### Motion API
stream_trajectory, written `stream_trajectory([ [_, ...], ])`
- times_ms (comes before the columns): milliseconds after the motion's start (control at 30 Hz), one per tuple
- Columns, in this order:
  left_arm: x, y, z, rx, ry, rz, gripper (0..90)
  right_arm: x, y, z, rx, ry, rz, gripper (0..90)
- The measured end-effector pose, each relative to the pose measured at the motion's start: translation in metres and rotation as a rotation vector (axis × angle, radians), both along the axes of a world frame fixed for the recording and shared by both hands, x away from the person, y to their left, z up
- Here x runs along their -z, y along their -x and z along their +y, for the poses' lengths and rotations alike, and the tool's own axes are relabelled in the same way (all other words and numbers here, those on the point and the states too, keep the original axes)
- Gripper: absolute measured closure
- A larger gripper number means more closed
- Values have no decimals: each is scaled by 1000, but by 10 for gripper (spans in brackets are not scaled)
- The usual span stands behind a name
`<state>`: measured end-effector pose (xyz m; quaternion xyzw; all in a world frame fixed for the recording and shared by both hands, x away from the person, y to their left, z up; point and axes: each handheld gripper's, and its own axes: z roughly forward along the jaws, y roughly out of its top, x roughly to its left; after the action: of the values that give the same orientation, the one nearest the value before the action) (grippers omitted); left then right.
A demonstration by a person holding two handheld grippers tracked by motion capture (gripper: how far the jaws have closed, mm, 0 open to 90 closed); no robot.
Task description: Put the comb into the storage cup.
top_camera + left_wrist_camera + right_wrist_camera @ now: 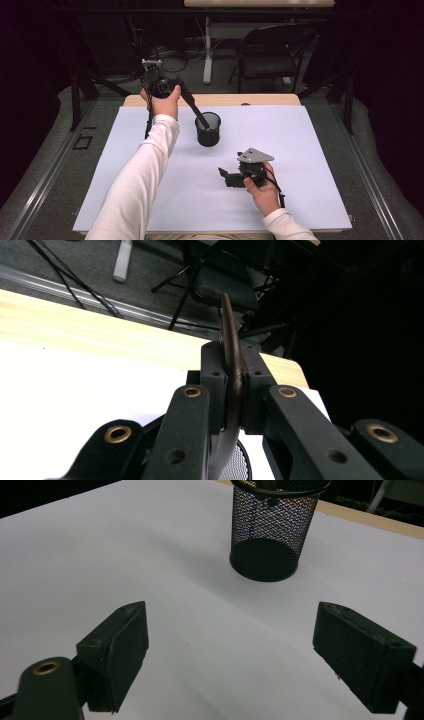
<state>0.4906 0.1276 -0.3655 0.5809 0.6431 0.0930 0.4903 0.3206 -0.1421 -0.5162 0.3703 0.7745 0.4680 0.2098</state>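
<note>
Left gripper [235,405] clamped on a thin, dark, curved utensil [231,340], edge-on between the 2 jaws in the left gripper view; kind of utensil too hard to tell. Raised at the far side of the bench [260,99], hand high, so the long handle slants down into the black mesh cup [208,129] from above. Lower end already inside the rim in the high view; probably held this steeply so the tip clears the rim and the cup stays upright instead of being knocked over.

Right gripper [235,177] with jaws wide apart, nothing between them, low over the white sheet [310,165] on the near side, well apart from the cup. Pointed toward the cup, which stands upright straight ahead in the right gripper view [272,527]; likely waiting there, ready to steady it if needed.

Cup near the middle of the sheet, toward the far edge. Beyond the bench, a black folding chair [272,50] on the floor.
</note>
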Motion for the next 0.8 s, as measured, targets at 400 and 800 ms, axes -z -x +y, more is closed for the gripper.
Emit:
stream_trajectory([
  [400, 19, -3, -4, -4, 3, 20, 839, 0, 0, 0, -1, 2, 2, 145],
  [800, 31, -4, -10, -2, 9, 36, 839, 0, 0, 1, -4, 4, -2, 145],
])
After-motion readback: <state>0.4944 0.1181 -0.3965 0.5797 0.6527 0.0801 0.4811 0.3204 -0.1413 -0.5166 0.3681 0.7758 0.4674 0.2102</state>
